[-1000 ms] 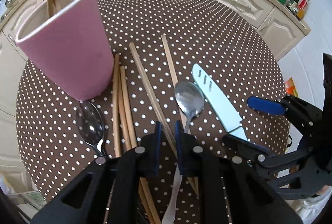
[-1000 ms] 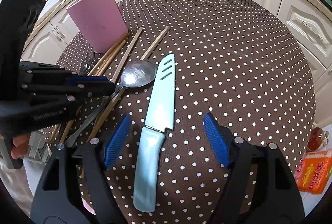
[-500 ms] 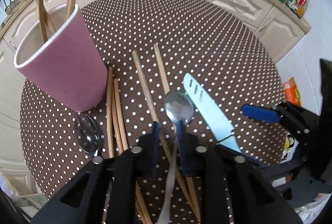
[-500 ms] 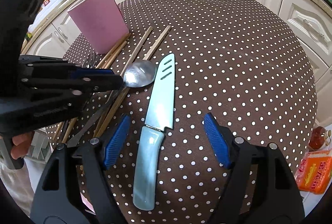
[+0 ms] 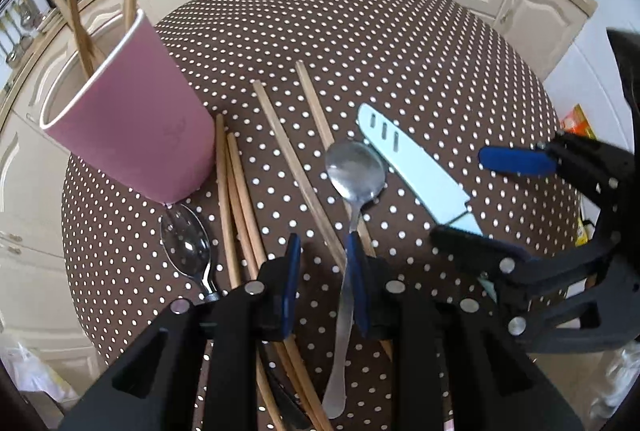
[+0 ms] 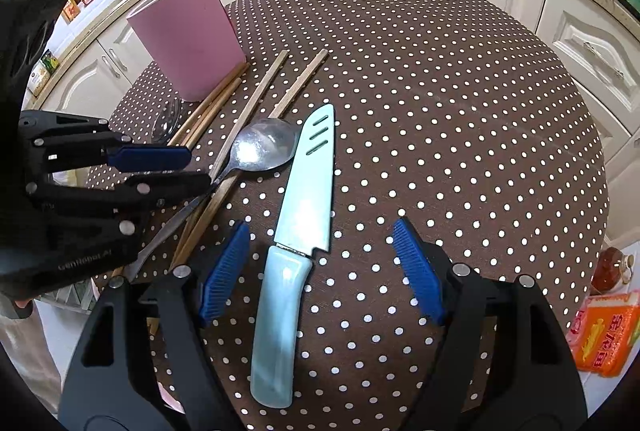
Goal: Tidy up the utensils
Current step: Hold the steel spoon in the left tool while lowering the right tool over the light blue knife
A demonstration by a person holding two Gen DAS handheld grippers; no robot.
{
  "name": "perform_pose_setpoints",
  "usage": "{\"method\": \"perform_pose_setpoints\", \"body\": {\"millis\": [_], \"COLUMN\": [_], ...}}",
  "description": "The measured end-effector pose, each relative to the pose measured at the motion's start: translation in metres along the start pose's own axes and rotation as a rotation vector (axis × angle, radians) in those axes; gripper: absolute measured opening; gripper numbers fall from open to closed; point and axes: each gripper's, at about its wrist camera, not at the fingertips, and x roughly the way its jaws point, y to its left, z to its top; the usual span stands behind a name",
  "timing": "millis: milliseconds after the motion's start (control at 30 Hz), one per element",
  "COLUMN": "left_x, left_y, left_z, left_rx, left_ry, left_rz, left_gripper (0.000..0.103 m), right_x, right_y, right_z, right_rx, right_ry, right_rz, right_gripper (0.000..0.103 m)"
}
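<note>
My left gripper point(image 5: 322, 277), narrowly parted, straddles the neck of the spoon point(image 5: 349, 215) lying across the chopsticks point(image 5: 298, 167) left of the knife point(image 5: 416, 171); it looks light, stiff and slippery, so I'd pinch the slim handle.

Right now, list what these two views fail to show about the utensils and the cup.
- Inside of the pink cup: both views see only its outer wall, so its contents beyond the sticks poking out are hidden.
- Second spoon: the left gripper covers its handle in the left view.
- Knife handle: hidden in the left view behind the right gripper.
</note>
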Motion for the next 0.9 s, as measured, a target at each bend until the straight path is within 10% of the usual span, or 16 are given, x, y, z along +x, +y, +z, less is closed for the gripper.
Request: {"method": "perform_pose_setpoints", "body": {"millis": [900], "left_x": [0.042], "left_y": [-0.013], "left_z": [0.039], "left_rx": [-0.015], "left_ry": [0.034], "left_rz": [-0.025], "left_gripper": [0.01], "right_x": [0.01], "right_y": [0.007], "right_z": [0.014], "right_rx": [-0.044], "right_ry": [0.084], "right_rz": [-0.043], "right_gripper": [0.072]}}
